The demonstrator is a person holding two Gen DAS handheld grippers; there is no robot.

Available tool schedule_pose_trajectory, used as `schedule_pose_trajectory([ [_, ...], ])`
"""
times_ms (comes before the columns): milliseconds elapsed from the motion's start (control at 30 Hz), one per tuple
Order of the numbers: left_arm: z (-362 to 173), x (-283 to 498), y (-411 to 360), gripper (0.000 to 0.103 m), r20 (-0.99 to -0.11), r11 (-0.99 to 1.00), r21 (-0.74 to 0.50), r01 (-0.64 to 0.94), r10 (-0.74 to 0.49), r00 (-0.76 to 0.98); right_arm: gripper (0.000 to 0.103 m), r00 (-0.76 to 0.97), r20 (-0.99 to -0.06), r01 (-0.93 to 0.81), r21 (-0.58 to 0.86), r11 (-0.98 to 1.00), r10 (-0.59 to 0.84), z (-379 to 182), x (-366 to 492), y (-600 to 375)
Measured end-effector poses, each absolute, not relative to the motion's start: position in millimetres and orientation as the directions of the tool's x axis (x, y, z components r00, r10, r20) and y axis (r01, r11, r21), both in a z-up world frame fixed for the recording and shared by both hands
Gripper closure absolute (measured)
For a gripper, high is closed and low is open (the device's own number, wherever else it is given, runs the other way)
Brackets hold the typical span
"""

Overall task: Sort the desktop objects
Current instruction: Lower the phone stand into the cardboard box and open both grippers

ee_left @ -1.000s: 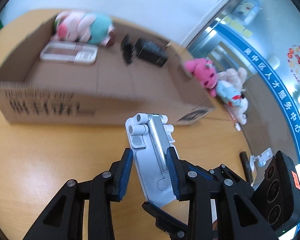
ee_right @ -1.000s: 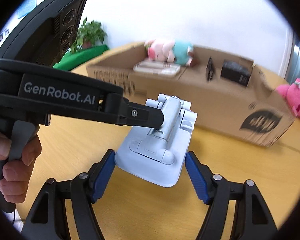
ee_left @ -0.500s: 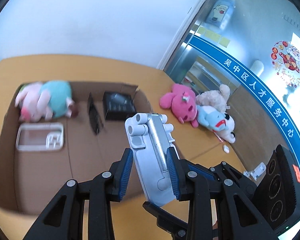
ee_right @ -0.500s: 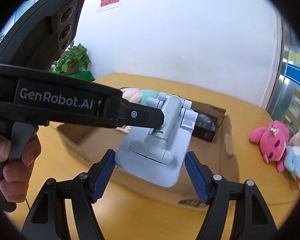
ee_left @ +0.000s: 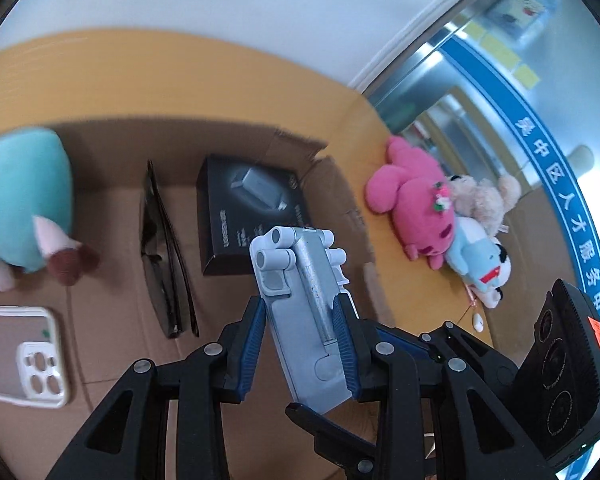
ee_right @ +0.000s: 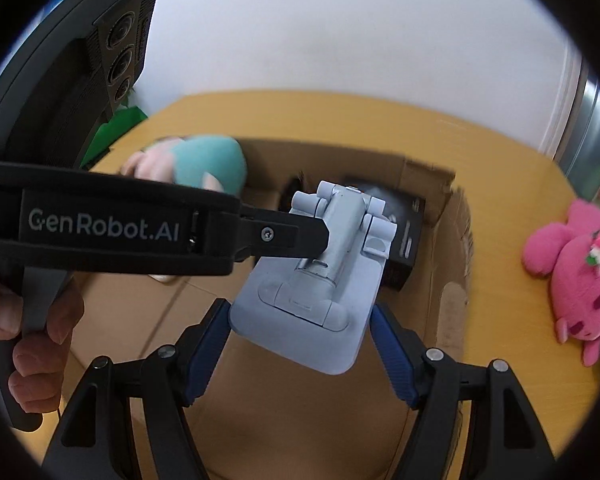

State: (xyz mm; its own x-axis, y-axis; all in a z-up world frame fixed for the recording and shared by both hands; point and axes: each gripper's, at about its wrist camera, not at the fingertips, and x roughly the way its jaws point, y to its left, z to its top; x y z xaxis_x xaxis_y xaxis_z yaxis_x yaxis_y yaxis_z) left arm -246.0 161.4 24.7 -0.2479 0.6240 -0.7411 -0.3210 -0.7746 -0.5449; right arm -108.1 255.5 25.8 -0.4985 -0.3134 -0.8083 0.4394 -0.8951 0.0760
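Note:
A pale grey folding phone stand (ee_left: 300,292) hangs in the air above the open cardboard box (ee_left: 332,188), held by both grippers at once. My left gripper (ee_left: 300,312) is shut on the stand's narrow sides, its blue pads pressing on both edges. In the right wrist view the stand (ee_right: 312,312) shows its wide base, and my right gripper (ee_right: 300,328) is shut on that base from below. The left gripper's black finger (ee_right: 284,236) crosses in from the left, with a person's hand (ee_right: 32,320) on its handle.
In the box lie a teal and pink plush (ee_left: 24,200), a black product box (ee_left: 248,208), a thin black folded item (ee_left: 164,256) and a clear phone case (ee_left: 24,356). Pink (ee_left: 412,208), beige and blue-white plush toys lie on the wooden table (ee_left: 220,80) to the right.
Both grippers carried the stand from in front of the box to above its inside. The box's front wall has dropped out of view, and its contents now appear much closer.

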Motion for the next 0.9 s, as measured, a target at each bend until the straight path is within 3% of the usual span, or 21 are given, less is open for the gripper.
schedule_pose_trajectory([
  [233,-11.3,-258.2,183.7,0.073,-0.775,-0.779,-0.558,-0.288,0.613,-0.157,0.032,-0.315,-0.914,0.4,0.116,-0.909,-0.255,-12.9,-137.8,259.8],
  [433,-26.3,-249.0,189.5,0.073,-0.793,-0.79,-0.556,-0.257,0.598,-0.121,0.032,-0.243,-0.94,0.387,0.131,-0.913,-0.238,-26.2,-132.1,259.7],
  [467,-28.6,-248.0,191.1,0.075,-0.798,-0.793,-0.553,-0.257,0.592,-0.111,0.044,-0.24,-0.94,0.392,0.134,-0.91,-0.241,-25.9,-131.0,259.0],
  [633,-34.0,-241.6,194.5,0.074,-0.809,-0.8,-0.551,-0.235,0.582,-0.082,0.045,-0.225,-0.953,0.375,0.107,-0.921,-0.203,-19.9,-128.8,258.9],
  [767,-11.6,-229.5,182.3,0.068,-0.818,-0.821,-0.504,-0.269,0.554,-0.156,0.045,-0.266,-0.939,0.357,0.113,-0.927,-0.217,-10.2,-110.0,270.4],
  [800,-2.1,-224.2,177.0,0.063,-0.821,-0.83,-0.48,-0.284,0.539,-0.187,0.045,-0.286,-0.932,0.358,0.11,-0.927,-0.221,-3.7,-100.8,269.2],
  [867,24.3,-206.5,165.5,0.052,-0.828,-0.866,-0.376,-0.33,0.474,-0.299,0.03,-0.367,-0.911,0.351,0.053,-0.935,-0.189,3.2,-88.2,282.3],
  [900,42.1,-190.7,159.9,0.042,-0.816,-0.882,-0.296,-0.368,0.433,-0.382,0.028,-0.418,-0.889,0.346,0.035,-0.938,-0.188,12.1,-76.3,282.8],
])
